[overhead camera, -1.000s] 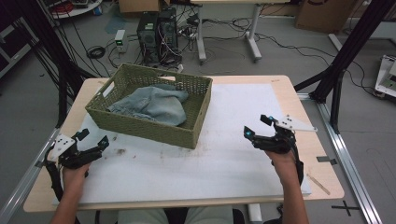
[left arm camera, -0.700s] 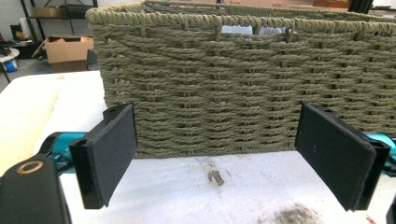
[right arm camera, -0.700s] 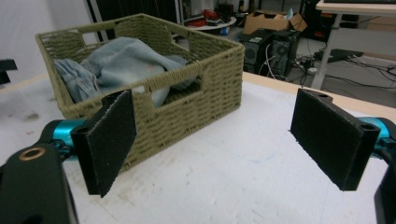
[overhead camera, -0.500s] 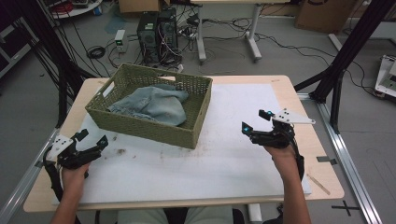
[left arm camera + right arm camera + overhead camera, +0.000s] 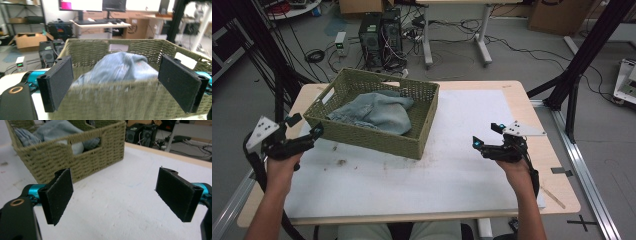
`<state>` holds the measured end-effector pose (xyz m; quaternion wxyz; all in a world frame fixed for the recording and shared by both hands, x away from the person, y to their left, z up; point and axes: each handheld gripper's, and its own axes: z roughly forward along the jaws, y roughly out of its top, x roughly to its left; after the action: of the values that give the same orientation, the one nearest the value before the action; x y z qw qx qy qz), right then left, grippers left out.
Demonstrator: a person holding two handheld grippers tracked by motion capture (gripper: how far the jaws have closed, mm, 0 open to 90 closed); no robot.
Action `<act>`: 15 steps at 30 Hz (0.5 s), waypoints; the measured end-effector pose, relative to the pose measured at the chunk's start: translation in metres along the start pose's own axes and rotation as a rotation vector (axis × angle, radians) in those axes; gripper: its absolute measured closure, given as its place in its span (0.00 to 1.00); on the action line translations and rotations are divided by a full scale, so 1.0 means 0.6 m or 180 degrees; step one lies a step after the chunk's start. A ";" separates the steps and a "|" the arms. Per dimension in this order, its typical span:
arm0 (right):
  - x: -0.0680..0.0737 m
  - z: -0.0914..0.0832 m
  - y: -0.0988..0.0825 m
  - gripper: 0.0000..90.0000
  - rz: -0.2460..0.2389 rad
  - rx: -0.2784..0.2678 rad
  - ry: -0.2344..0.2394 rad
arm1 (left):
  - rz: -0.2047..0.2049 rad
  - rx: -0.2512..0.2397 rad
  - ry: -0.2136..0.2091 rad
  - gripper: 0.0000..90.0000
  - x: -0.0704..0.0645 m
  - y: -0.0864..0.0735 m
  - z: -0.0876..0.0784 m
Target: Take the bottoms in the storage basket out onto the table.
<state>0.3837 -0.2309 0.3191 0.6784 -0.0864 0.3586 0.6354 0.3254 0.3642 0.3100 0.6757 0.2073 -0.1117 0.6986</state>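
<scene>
Jeans (image 5: 374, 112) lie in the basket (image 5: 362, 137), seemingly nearer the table's (image 5: 512, 100) left.

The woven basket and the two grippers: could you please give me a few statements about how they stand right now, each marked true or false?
1. The basket holds a blue denim garment. True.
2. The left gripper is shut on the garment. False: its jaws are open and empty, just outside the basket's near-left wall.
3. The right gripper hangs open over the white mat. True.
4. The basket stands at the right edge of the table. False: it stands on the left half.
5. The garment hangs out over the basket's rim. False: it lies inside the walls.
</scene>
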 end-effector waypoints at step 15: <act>-0.008 0.003 -0.019 0.17 0.0074 0.0095 0.0089 | 0.0249 0.0591 -0.0567 0.15 -0.037 0.075 0.178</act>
<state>0.3954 -0.2357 0.3196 0.6671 -0.0810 0.3785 0.6365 0.2955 0.2952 0.4009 0.6133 0.3256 -0.1141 0.7105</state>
